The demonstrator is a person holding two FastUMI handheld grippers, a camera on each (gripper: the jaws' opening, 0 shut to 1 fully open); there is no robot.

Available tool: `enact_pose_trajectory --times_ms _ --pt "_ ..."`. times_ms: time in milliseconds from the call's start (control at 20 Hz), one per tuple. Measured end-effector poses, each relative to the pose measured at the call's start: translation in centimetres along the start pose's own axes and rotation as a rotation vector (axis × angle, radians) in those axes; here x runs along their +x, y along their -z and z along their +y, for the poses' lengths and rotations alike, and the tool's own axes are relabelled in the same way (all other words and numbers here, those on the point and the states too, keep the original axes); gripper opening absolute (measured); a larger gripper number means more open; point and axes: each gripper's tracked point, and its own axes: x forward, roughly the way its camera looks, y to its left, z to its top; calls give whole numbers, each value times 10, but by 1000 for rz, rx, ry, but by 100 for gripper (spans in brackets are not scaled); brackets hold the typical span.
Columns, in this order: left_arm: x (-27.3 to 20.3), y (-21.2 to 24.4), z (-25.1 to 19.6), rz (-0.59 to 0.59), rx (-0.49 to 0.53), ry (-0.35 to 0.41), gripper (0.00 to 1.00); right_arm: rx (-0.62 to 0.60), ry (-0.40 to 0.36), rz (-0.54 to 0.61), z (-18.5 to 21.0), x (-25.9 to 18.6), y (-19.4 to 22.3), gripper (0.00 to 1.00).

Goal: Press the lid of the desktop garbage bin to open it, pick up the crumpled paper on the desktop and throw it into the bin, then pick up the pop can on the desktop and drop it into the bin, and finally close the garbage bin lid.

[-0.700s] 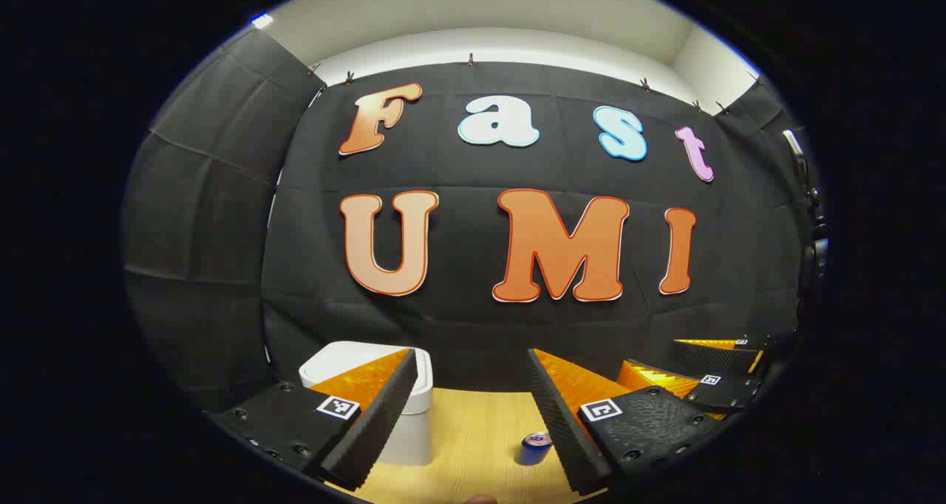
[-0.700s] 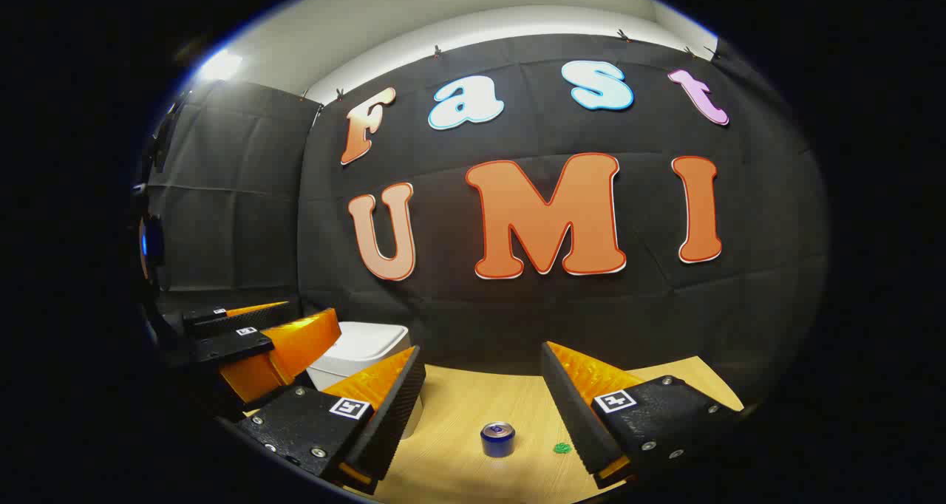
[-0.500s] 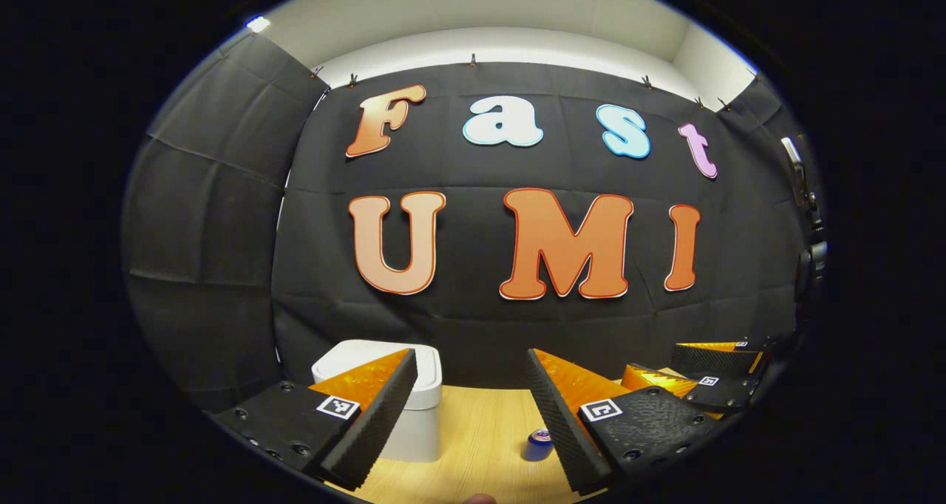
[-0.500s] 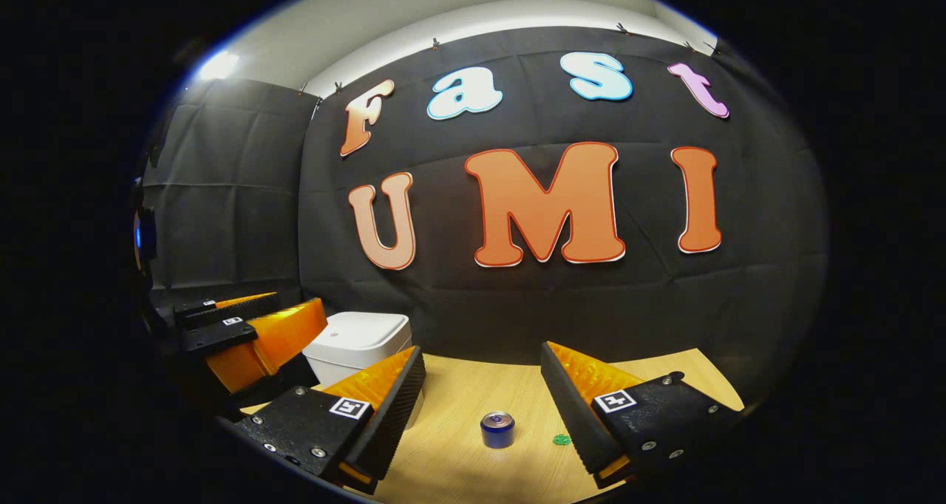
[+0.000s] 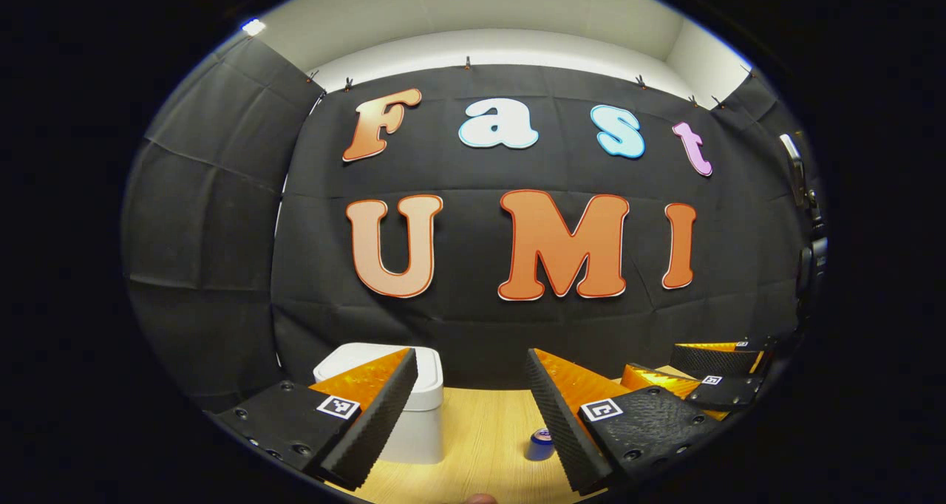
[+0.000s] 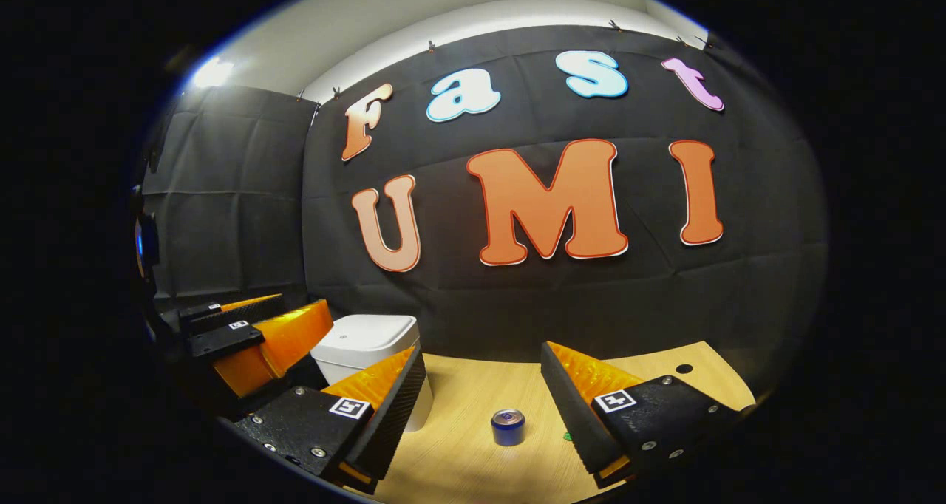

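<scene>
A white garbage bin (image 5: 417,423) stands on the wooden desktop with its lid down; in the right gripper view the bin (image 6: 366,345) sits at the left, partly behind my finger. A small blue pop can (image 6: 508,427) stands upright in the middle of the desk, and in the left gripper view the can (image 5: 539,445) peeks out beside my right finger. My left gripper (image 5: 471,367) is open and holds nothing. My right gripper (image 6: 482,360) is open too, with the can showing between its fingers, well ahead. Each view shows the other gripper at its edge. A tiny green scrap (image 6: 566,437) lies right of the can.
The wooden desktop (image 6: 473,393) ends at the black cloth wall behind the bin. A small dark hole (image 6: 684,369) marks the desk's far right corner. The other gripper (image 6: 251,338) hovers left of the bin in the right gripper view.
Both views have shifted slightly: the bin and can sit a little farther right and higher in each view. Both grippers stay open.
</scene>
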Motion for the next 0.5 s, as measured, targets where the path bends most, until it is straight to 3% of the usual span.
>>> enact_pose_trajectory --times_ms 100,500 --pt "3 0 -4 0 -2 9 89 -2 19 -20 -6 1 -7 94" --pt "18 0 -13 -5 6 24 95 -8 71 -19 -23 -2 -5 94"
